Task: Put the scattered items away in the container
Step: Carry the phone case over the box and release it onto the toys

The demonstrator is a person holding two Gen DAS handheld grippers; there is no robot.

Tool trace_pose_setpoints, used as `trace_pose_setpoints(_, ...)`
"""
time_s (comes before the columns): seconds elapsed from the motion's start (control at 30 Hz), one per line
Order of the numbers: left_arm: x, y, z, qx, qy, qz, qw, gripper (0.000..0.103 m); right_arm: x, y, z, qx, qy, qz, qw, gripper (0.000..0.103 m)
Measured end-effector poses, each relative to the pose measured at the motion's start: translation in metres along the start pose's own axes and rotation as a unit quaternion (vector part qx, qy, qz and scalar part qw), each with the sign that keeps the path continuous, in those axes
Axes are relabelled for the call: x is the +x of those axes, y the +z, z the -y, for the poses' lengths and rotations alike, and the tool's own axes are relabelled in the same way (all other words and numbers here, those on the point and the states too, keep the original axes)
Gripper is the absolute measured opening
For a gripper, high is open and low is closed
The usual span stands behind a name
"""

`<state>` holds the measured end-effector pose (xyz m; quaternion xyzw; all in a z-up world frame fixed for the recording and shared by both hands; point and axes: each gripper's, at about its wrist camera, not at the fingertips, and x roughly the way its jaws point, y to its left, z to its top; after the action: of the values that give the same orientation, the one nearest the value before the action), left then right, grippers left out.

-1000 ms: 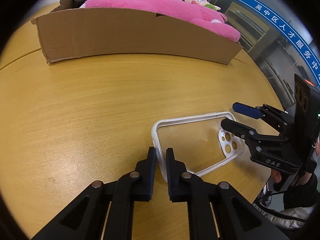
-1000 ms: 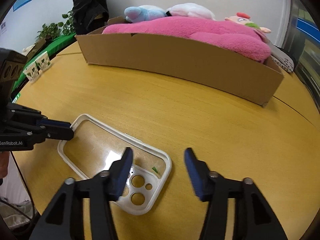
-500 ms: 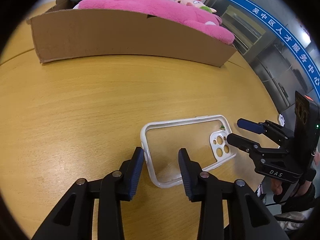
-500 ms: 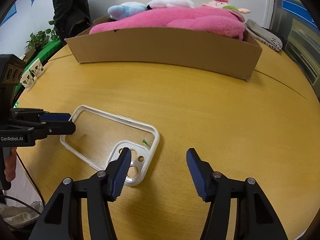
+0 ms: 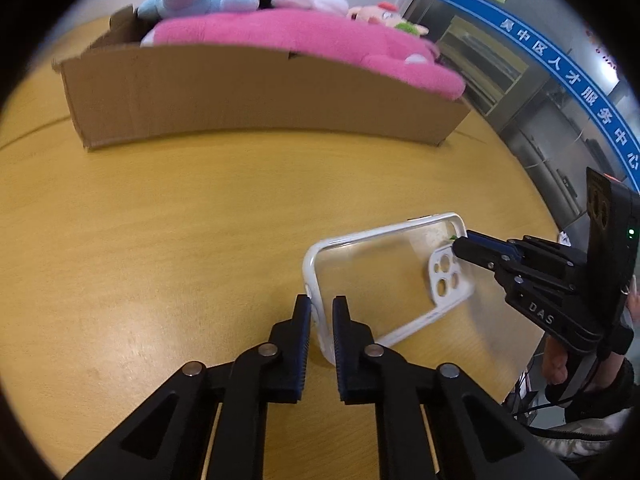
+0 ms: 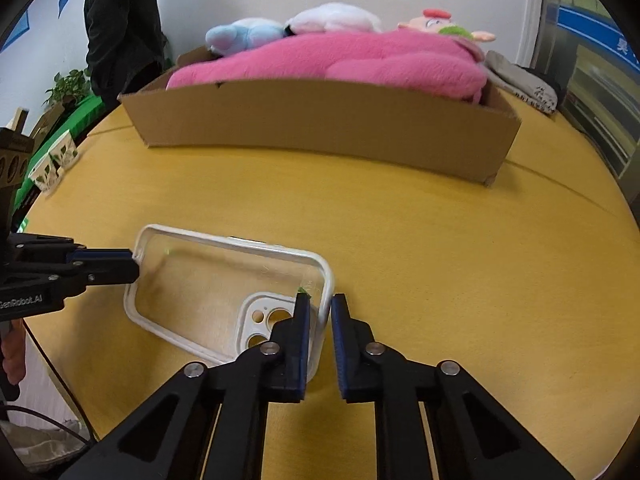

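A clear phone case point(image 5: 384, 276) with a white rim is held just above the yellow table point(image 5: 160, 220) between both grippers. My left gripper point(image 5: 321, 310) is shut on its short plain end. My right gripper point(image 6: 319, 308) is shut on the rim at the camera-cutout end point(image 6: 316, 276). The case also shows in the right wrist view point(image 6: 224, 276). The cardboard box point(image 5: 260, 96) stands at the far side, filled with a pink plush point(image 5: 304, 40) and other soft toys. The box also shows in the right wrist view point(image 6: 320, 120).
The round table's near edge point(image 6: 52, 360) lies close behind the case. Paper cups point(image 6: 52, 160) stand at the left edge. A person in dark clothes point(image 6: 120, 28) stands behind the box on the left. A grey cloth point(image 6: 524, 84) lies beside the box on the right.
Both grippers were open half a second ago and have shut on opposite ends of the phone case. The case has tilted up off the table.
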<state>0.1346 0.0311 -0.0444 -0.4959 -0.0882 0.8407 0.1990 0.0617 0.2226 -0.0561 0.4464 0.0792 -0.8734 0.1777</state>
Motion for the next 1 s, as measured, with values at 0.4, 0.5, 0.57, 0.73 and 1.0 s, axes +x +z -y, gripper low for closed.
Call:
trace_pose_setpoints(0.4, -0.058, 0.126, 0.006, 0.084, 0.013, 0.130, 0.9880, 0.010, -0.022, 0.125, 0.017, -0.031, -0.042, 0.124, 0.991, 0.007)
trace_pose_setpoints(0.5, -0.060, 0.166, -0.002, 0.087, 0.013, 0.146, 0.9853, 0.010, -0.020, 0.171, 0.023, -0.039, -0.051, 0.148, 0.987, 0.007)
trace_pose_setpoints(0.57, -0.050, 0.195, -0.013, 0.088, 0.020, 0.142, 0.9857, 0.010, -0.007, 0.205, 0.029, -0.038, -0.049, 0.147, 0.987, 0.007)
trace_pose_setpoints(0.73, 0.003, 0.245, -0.047, 0.058, 0.020, 0.094, 0.9937, 0.010, 0.060, 0.252, 0.044, -0.027, -0.046, 0.087, 0.995, 0.007)
trace_pose_setpoints(1.0, 0.040, 0.261, -0.073, 0.029, 0.001, 0.068, 0.9973, 0.013, 0.087, 0.260, 0.059, -0.011, -0.036, 0.068, 0.997, 0.034)
